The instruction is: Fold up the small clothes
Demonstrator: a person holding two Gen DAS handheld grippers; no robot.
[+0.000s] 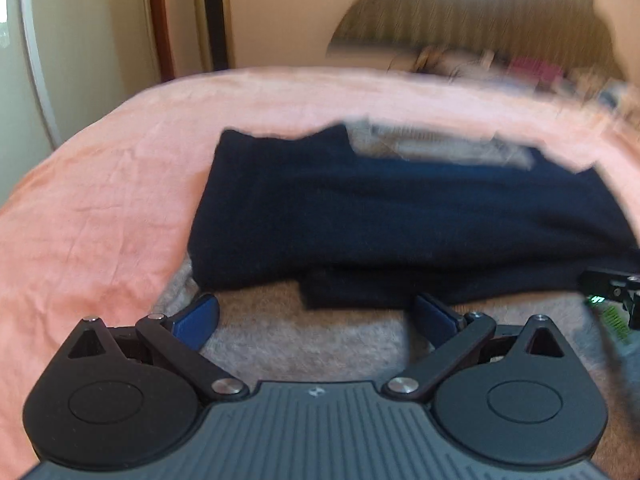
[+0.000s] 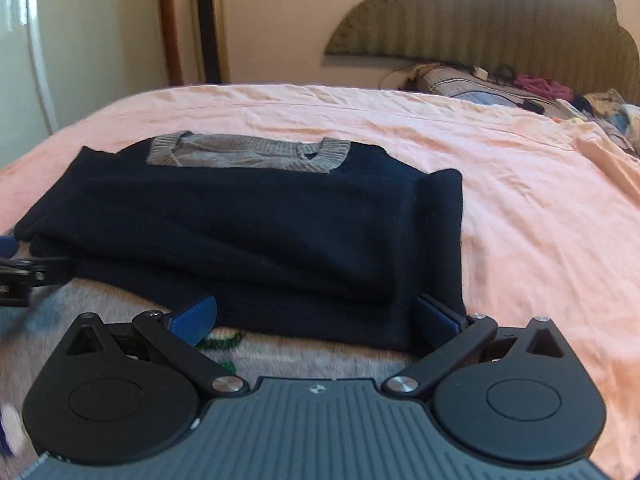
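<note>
**Right wrist view: one sweater, two spread grippers, clutter at the headboard**

Right wrist view shows one folded navy knit sweater with a grey ribbed collar (image 2: 256, 216) lying centre frame on the salmon-pink bedsheet (image 2: 520, 200). Its grey lower portion (image 2: 320, 354) spreads beneath the navy folds at lower centre. The right gripper (image 2: 316, 320) has its two blue-padded fingers (image 2: 192, 320) spread wide at the sweater's near edge, holding nothing. At the left edge, part of the left gripper (image 2: 20, 272) shows beside the garment.

In the upper right stands one olive striped scalloped headboard (image 2: 500, 20), with a jumble of cables and mixed fabrics (image 2: 532, 88) below it. One white door (image 2: 24, 60) fills the upper left.

The left wrist view is motion-blurred; the left gripper (image 1: 316, 316) likewise has both fingers apart, empty, over the grey fabric (image 1: 304, 340), with the navy folds (image 1: 400, 220) just beyond.
</note>
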